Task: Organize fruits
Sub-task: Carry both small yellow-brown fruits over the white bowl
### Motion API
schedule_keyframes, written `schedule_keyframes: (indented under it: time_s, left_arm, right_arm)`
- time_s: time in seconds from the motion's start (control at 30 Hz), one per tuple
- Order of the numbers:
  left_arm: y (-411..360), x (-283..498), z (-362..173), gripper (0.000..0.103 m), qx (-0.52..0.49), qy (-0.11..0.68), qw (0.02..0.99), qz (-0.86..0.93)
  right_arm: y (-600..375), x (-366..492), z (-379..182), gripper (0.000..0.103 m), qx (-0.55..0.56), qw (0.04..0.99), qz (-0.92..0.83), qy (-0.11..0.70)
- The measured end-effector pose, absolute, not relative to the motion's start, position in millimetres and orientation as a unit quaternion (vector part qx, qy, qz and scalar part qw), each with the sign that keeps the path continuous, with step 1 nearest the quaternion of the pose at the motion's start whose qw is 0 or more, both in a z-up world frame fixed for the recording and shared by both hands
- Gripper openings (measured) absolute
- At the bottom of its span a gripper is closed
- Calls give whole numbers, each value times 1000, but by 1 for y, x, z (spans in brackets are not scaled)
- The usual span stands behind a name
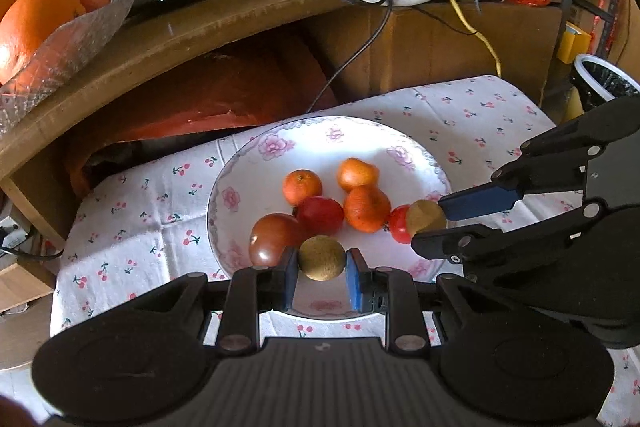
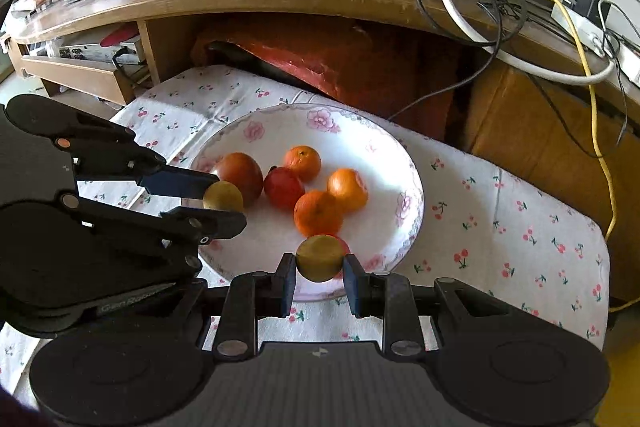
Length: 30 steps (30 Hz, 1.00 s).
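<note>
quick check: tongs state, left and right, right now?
Left tongs: closed on a yellow-brown fruit, above the plate.
Right tongs: closed on another yellow-brown fruit.

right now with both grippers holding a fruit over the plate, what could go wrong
1. Each small brown fruit, left and right, is pinched only at its sides; being round, it might slip out or roll when released.
2. The left gripper and right gripper hover close together over the same plate, so they could bump.
3. The fruit on the plate, like the nearest orange and the dark tomato, lie loose and clustered; a dropped fruit might knock one rolling.
</note>
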<state>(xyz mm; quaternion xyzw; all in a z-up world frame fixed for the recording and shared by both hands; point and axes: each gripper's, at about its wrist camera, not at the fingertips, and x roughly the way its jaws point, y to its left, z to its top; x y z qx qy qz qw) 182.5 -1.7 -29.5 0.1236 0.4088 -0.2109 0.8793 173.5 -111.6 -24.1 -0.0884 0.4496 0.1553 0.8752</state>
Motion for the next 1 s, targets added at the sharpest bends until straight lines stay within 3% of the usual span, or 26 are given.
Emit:
schedule_keyframes:
  time_s: [1.0]
  left_arm:
    - [-8, 184, -33, 35, 157, 390, 886, -197]
  right_arm:
    - [-115, 177, -31, 27, -71, 879, 159, 444]
